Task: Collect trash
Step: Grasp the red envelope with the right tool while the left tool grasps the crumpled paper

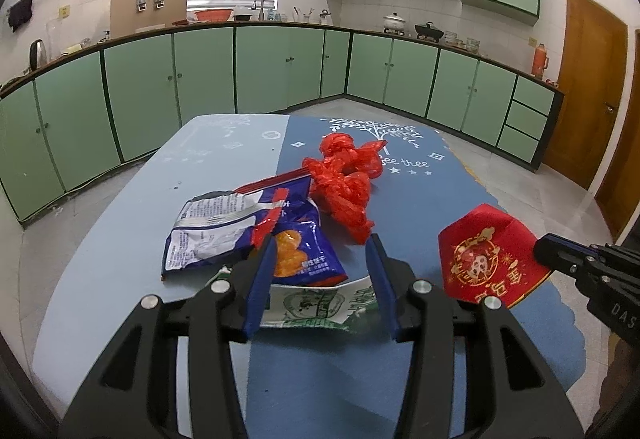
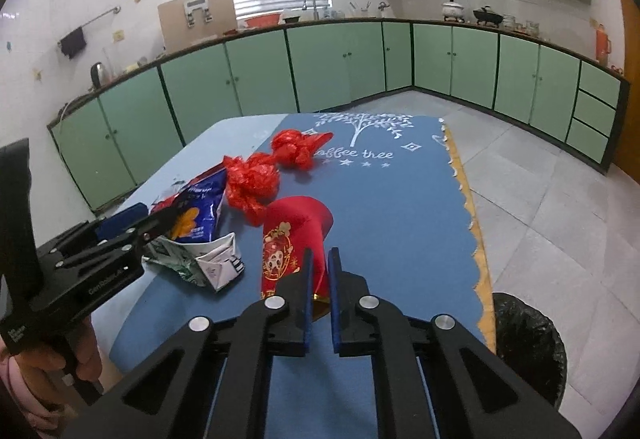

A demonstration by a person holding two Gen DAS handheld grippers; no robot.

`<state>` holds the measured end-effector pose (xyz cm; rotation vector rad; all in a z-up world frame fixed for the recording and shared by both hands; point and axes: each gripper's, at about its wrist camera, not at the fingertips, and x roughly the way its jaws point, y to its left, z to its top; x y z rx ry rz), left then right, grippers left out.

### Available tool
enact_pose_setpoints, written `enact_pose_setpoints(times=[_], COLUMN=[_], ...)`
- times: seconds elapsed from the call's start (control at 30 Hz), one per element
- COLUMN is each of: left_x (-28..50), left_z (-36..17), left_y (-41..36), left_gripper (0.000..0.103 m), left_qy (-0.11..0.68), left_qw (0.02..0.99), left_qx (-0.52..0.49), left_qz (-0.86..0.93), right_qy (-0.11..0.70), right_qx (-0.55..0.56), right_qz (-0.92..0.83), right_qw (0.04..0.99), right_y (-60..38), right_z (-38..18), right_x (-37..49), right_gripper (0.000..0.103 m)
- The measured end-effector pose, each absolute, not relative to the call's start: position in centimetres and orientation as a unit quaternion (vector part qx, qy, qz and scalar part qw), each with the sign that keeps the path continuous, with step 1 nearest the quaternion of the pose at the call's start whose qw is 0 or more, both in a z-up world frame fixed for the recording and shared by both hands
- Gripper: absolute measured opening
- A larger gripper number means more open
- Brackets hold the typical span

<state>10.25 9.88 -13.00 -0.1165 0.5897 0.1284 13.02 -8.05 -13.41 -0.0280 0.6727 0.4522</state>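
Trash lies on the blue table (image 1: 120, 239): a blue snack wrapper (image 1: 248, 235), a crumpled red plastic bag (image 1: 344, 183), a flattened green and white carton (image 1: 316, 307), and a red envelope (image 1: 492, 259). My left gripper (image 1: 322, 251) is open, its fingers above the carton and wrapper. My right gripper (image 2: 320, 259) is shut on the near edge of the red envelope (image 2: 288, 239) and holds it just above the table. The left gripper also shows in the right wrist view (image 2: 132, 223) over the carton (image 2: 200, 259). The red bag (image 2: 256, 179) lies beyond.
A bin lined with a black bag (image 2: 528, 343) stands on the floor at the table's right side. Green cabinets (image 1: 280, 67) and a counter run around the kitchen. A wooden door (image 1: 588, 79) is at the right.
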Motion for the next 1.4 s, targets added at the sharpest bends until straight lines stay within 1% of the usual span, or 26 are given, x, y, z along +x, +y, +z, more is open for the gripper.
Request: enact_pose_setpoints(times=[0.27,0.4,0.57,0.73,0.8,1.0,1.13,1.17,1.23,1.3,1.37,1.4], left_x=[10.0,9.7,9.7,9.6,9.5,9.8,10.4,10.6,11.1,11.5,11.9,12.0], left_z=[-13.2,-13.3,-13.4,-13.5,-13.5,-13.8,-14.5,-14.6,-15.2,-15.8,-16.4,-16.5], left_y=[10.5,10.6,10.7,10.2,9.8,7.8,6.0,5.6,4.9,4.5,4.4,4.4], left_gripper=[0.045,0.045,0.045,0.045,0.045,0.045,0.045,0.044,0.037,0.027,0.022,0.022], left_qy=[0.294,0.295,0.297,0.300,0.300,0.308,0.315,0.317,0.324,0.331,0.342,0.343], left_qw=[0.952,0.951,0.951,0.950,0.951,0.949,0.948,0.947,0.945,0.943,0.939,0.939], left_qx=[-0.061,-0.062,-0.067,-0.067,-0.065,-0.066,-0.055,-0.052,-0.044,-0.039,-0.036,-0.036], left_qz=[0.066,0.064,0.059,0.049,0.041,0.010,-0.004,-0.005,-0.008,-0.008,-0.006,-0.005], right_qy=[0.330,0.337,0.346,0.346,0.342,0.322,0.320,0.322,0.324,0.326,0.328,0.329], right_qx=[0.000,0.007,0.016,0.019,0.023,0.017,0.019,0.021,0.024,0.026,0.027,0.027], right_qz=[0.234,0.232,0.229,0.220,0.219,0.195,0.185,0.183,0.182,0.182,0.185,0.187], right_qw=[0.914,0.913,0.909,0.912,0.913,0.926,0.929,0.929,0.928,0.927,0.926,0.925], right_y=[-6.9,-6.5,-6.3,-6.6,-6.9,-8.5,-9.6,-9.9,-10.2,-10.3,-10.4,-10.3], right_z=[-13.3,-13.6,-14.1,-14.2,-14.0,-12.8,-12.5,-12.5,-12.7,-12.9,-13.1,-13.1], right_x=[13.3,13.6,13.9,14.2,14.1,13.8,13.8,13.8,13.8,13.8,13.9,13.9], right_gripper=[0.009,0.015,0.019,0.016,0.013,0.010,0.010,0.009,0.010,0.010,0.010,0.010])
